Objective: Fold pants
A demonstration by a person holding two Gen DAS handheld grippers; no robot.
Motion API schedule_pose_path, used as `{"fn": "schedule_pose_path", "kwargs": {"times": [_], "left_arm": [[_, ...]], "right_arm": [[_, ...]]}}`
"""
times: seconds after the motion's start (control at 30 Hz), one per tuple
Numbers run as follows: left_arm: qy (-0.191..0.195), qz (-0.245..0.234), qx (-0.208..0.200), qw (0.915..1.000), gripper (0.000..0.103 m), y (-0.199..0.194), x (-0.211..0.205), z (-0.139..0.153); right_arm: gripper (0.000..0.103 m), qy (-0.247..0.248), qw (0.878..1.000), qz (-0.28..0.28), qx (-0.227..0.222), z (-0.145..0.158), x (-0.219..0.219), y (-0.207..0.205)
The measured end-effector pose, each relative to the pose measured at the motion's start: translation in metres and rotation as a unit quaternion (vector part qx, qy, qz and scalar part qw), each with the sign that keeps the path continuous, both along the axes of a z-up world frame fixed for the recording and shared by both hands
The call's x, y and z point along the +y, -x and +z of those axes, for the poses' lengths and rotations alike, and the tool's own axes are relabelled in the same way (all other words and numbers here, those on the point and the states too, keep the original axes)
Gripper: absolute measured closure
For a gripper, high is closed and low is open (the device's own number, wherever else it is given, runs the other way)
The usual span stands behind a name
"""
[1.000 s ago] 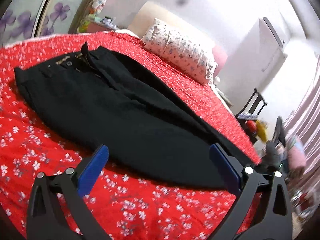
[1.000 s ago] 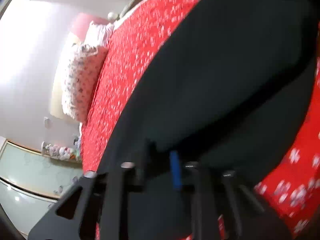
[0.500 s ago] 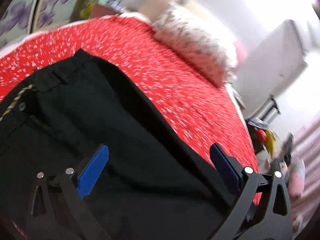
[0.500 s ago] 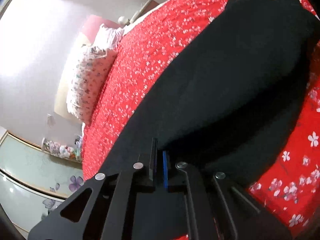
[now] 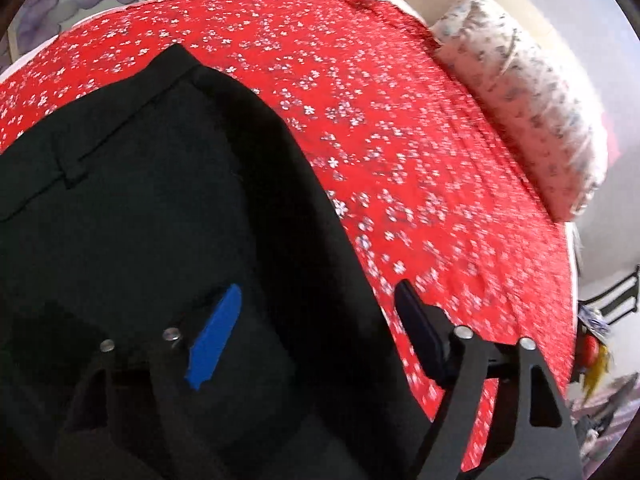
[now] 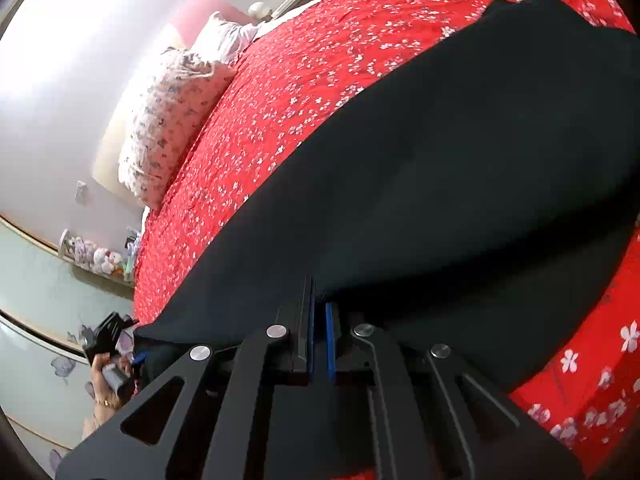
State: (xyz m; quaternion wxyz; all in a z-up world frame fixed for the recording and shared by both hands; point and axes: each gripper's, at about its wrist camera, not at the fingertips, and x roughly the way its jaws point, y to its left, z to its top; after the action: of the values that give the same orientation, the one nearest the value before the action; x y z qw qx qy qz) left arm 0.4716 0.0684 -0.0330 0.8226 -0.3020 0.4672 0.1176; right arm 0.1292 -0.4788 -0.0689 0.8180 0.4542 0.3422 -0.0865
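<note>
Black pants lie on a red flowered bed sheet, waistband and a belt loop at the upper left of the left wrist view. My left gripper hovers low over their far edge with its jaws closing. One blue pad is over the cloth, the other finger is over the sheet, and the edge lies between them, not pinched. In the right wrist view the pants spread wide. My right gripper is shut on a fold of their near edge. The left gripper and a hand show small at far left.
A flowered pillow lies at the head of the bed, also seen as the pillow in the right wrist view. A wardrobe door with purple flowers stands behind. A shelf of toys and a black chair flank the bed.
My left gripper swept from the sheet beside the pants across to their waistband end, and its jaws have narrowed. The right gripper stayed shut on the cloth and rolled a little.
</note>
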Motion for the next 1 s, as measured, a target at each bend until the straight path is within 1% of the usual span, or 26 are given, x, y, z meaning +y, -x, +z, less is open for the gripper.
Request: {"fn": "schedule_pose_path", "kwargs": {"times": [0.03,0.07,0.1,0.2,0.3,0.4,0.43,0.5,0.57,0.6,0.7,0.73,0.8,0.87,0.9,0.93,1.0], "left_arm": [[-0.010,-0.004,0.002,0.9999,0.055,0.000,-0.001,-0.002],[-0.023,-0.016,0.002,0.9996,0.067,-0.003,-0.003,-0.004],[-0.010,-0.033,-0.006,0.9994,0.097,-0.002,-0.002,-0.007],[0.012,-0.021,-0.033,0.9992,0.096,0.017,0.006,-0.006],[0.016,-0.018,-0.060,0.9979,0.097,0.034,0.014,0.006],[0.014,-0.021,-0.098,0.9949,0.097,0.069,0.023,0.030],[0.015,-0.023,-0.108,0.9938,0.097,0.075,0.027,0.038],[0.018,-0.024,-0.138,0.9900,0.097,0.105,0.036,0.057],[0.012,-0.026,-0.158,0.9870,0.096,0.129,0.039,0.072],[0.005,-0.028,-0.176,0.9839,0.096,0.151,0.042,0.082],[-0.011,-0.027,-0.210,0.9773,0.096,0.203,0.046,0.095],[-0.017,-0.026,-0.223,0.9744,0.096,0.227,0.049,0.098],[-0.025,-0.020,-0.239,0.9704,0.096,0.266,0.052,0.097],[-0.025,-0.009,-0.243,0.9697,0.096,0.306,0.058,0.086],[-0.021,-0.003,-0.241,0.9702,0.096,0.317,0.060,0.080],[-0.010,0.008,-0.234,0.9722,0.096,0.335,0.064,0.067],[0.010,0.027,-0.218,0.9754,0.095,0.351,0.070,0.048]], "right_arm": [[0.099,-0.001,1.000,0.001,-0.001,0.000,0.000,0.000],[0.099,0.001,1.000,0.004,-0.002,0.000,-0.001,0.000],[0.099,0.003,1.000,0.005,-0.002,0.001,0.000,-0.001],[0.099,0.012,1.000,0.007,-0.006,0.002,0.000,-0.002],[0.099,0.017,1.000,0.006,-0.016,0.006,-0.003,-0.001],[0.099,0.012,1.000,0.004,-0.028,0.010,-0.006,0.000],[0.099,0.010,0.999,0.004,-0.031,0.011,-0.008,0.001],[0.099,0.004,0.999,0.004,-0.041,0.015,-0.011,0.003],[0.099,0.001,0.999,0.003,-0.050,0.019,-0.015,0.006],[0.099,0.003,0.998,0.001,-0.055,0.022,-0.017,0.008],[0.099,0.010,0.998,-0.009,-0.069,0.030,-0.023,0.015],[0.099,0.007,0.997,-0.012,-0.072,0.031,-0.025,0.018],[0.099,-0.003,0.997,-0.017,-0.077,0.032,-0.029,0.022],[0.099,-0.015,0.997,-0.024,-0.076,0.032,-0.033,0.028],[0.099,-0.021,0.997,-0.026,-0.074,0.031,-0.035,0.030],[0.099,-0.024,0.997,-0.027,-0.073,0.030,-0.036,0.032],[0.099,-0.037,0.997,-0.029,-0.065,0.028,-0.036,0.038]]}}
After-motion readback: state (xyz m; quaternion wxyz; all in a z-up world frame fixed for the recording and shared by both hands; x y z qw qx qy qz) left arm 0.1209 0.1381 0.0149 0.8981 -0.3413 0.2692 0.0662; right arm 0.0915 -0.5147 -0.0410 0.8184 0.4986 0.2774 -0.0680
